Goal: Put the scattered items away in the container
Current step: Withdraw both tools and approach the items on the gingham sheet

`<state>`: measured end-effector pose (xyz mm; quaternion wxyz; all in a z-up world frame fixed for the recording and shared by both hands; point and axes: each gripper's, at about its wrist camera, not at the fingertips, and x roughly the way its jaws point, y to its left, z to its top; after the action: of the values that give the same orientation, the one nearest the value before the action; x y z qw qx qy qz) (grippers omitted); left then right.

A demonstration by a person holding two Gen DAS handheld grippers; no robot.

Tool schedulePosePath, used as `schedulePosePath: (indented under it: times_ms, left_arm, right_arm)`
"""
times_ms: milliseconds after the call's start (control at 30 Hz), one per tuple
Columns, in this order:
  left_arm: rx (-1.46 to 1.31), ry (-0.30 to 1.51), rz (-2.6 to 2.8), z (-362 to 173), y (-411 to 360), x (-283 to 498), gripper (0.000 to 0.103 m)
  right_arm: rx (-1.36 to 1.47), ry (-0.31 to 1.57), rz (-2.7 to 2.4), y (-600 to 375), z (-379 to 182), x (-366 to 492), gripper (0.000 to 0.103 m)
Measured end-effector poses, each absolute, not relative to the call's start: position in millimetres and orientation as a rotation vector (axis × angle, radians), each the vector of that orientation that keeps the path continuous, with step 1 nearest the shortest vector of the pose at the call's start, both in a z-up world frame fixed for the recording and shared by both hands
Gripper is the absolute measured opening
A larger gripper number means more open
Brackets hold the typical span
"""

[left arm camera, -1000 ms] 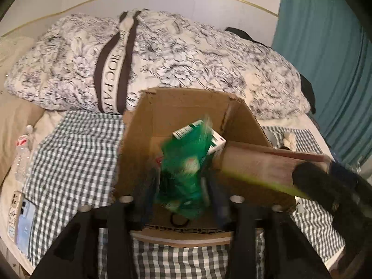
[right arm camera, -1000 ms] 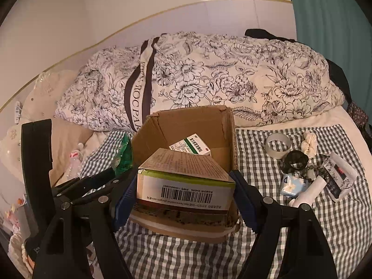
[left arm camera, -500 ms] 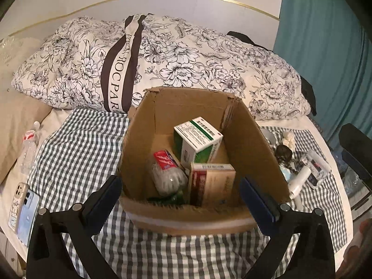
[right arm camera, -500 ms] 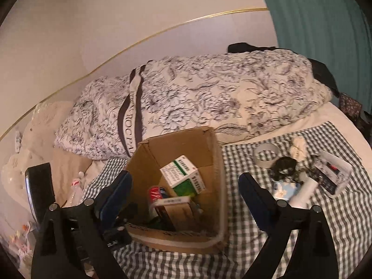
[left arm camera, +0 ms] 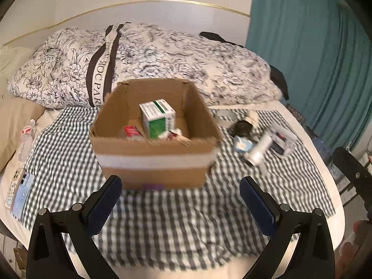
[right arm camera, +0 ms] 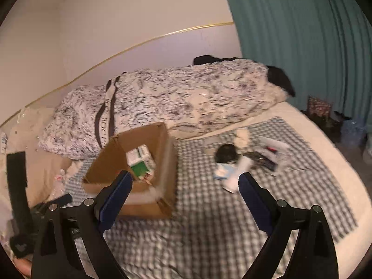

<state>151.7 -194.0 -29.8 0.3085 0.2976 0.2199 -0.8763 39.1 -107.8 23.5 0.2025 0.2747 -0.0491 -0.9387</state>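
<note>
Nearest the lenses, both tools stand wide apart and carry nothing: the left tool (left arm camera: 180,200) and the right tool (right arm camera: 184,194) have each pulled back from the cardboard box (left arm camera: 153,160) since half a second ago, when their blue pads framed its rim closely. A second ago the left tool clenched a green packet and the right a brown carton over the box; both are now released. The left tool looks level at the box's near wall, with its white tape band, from low over the checked cloth (left arm camera: 167,220). The right tool sits higher and further right, tilted, so the box falls at its left pad.

Inside the box stands a white-and-green carton (left arm camera: 158,118) among red-and-white packs; its print is too blurred to read. Right of the box, on the cloth, the scattered items lie close together: a white tube (left arm camera: 258,150), a small blue packet (left arm camera: 241,144), a black round thing (left arm camera: 243,126), a clear pouch (left arm camera: 282,140) and a tape roll (left arm camera: 224,118). A phone (left arm camera: 19,191) and a plastic bottle (left arm camera: 25,143) lie at the bed's left edge.

Farthest back, the floral duvet (left arm camera: 162,62) carries a dark band with letters reading "ROCPAR", beside a teal curtain (left arm camera: 313,58).
</note>
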Motion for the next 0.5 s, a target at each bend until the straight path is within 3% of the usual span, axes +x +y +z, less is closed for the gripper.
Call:
schedulePosePath:
  times_ms: [267,500]
  left_arm:
    - [0.822,0.549,-2.335,-43.1,-128.5,156.8,0.103]
    - [0.837,0.461,-2.401,-47.6,-97.0,114.6,0.103]
  right_arm:
    - [0.76,-0.149,-2.689,-42.8,8.9,92.3,0.093]
    - [0.733,-0.194,-2.733,-7.8,-13.0,103.9,0.093]
